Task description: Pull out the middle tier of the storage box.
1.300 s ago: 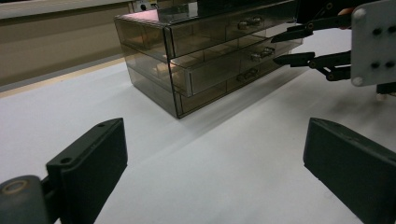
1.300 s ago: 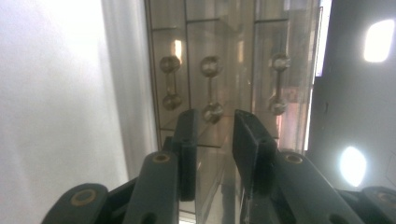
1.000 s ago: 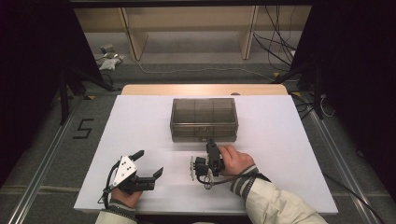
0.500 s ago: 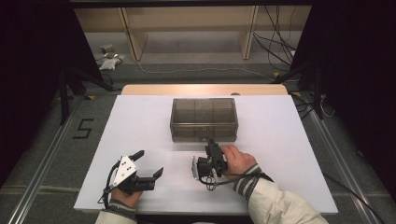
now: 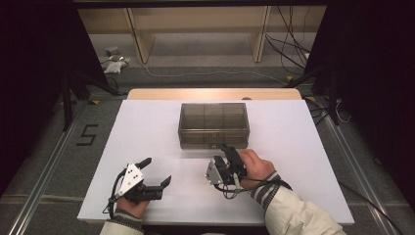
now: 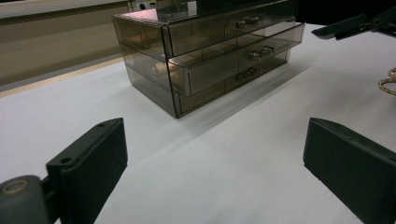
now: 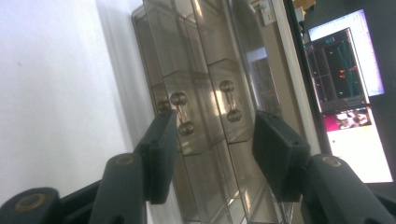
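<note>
Drawer box (image 5: 214,124): smoked clear plastic, three drawers stacked, at the middle of the white table (image 5: 147,127). We note its long axis across the table and its handles facing the person; the middle drawer sits slightly pulled out. Right gripper (image 5: 230,151): turned sideways just before the drawer fronts, jaws parted, holding nothing. Left gripper (image 5: 155,171): well apart at the near left, jaws wide, empty.

A smoky, see-through plastic drawer box (image 5: 214,124) stands upright on the white table (image 5: 147,127), toward its far middle, its front facing the person. It has three stacked drawers, each with a small clear bar handle on two knobs. The middle drawer (image 6: 233,65) juts out slightly past the others.
</note>
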Motion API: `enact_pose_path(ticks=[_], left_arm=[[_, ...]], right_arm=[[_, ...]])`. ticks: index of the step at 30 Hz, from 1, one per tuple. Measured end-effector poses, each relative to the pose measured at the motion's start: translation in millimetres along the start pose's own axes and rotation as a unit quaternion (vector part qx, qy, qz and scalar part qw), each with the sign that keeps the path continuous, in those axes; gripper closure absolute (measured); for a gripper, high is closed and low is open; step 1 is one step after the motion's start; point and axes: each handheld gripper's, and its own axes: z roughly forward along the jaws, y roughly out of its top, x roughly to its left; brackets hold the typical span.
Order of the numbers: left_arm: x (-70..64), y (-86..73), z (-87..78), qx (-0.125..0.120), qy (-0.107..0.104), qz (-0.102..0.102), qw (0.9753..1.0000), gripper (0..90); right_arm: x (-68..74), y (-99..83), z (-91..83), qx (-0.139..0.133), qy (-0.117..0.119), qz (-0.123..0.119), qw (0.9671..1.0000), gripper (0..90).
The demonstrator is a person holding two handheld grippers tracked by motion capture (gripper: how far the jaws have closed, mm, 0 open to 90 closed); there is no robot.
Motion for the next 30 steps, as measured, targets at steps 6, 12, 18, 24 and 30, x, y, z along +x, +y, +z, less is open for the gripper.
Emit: enact_pose_path(ticks=[6,12,18,24,30], left_arm=[[0.0,0.0,0.1,0.001,0.001,0.000,1.0000,6.0],[0.0,0.0,0.2,0.002,0.000,-0.001,1.0000,6.1],[0.1,-0.1,0.3,0.002,-0.001,-0.002,1.0000,6.2],[0.2,-0.1,0.2,0.002,-0.001,-0.002,1.0000,6.3],[0.3,-0.1,0.2,0.001,-0.002,-0.002,1.0000,6.4]], right_arm=[[-9.7,-1.3,-8.4,-0.025,0.019,0.022,0.9993,50.1],[-19.1,-4.6,-11.9,-0.048,0.055,0.029,0.9969,51.0],[-30.4,-8.3,-12.5,-0.061,0.113,0.052,0.9904,53.5],[-40.0,-11.8,-10.0,-0.070,0.144,0.088,0.9832,53.5],[-59.2,-20.0,0.2,-0.080,0.218,0.146,0.9615,53.8]])
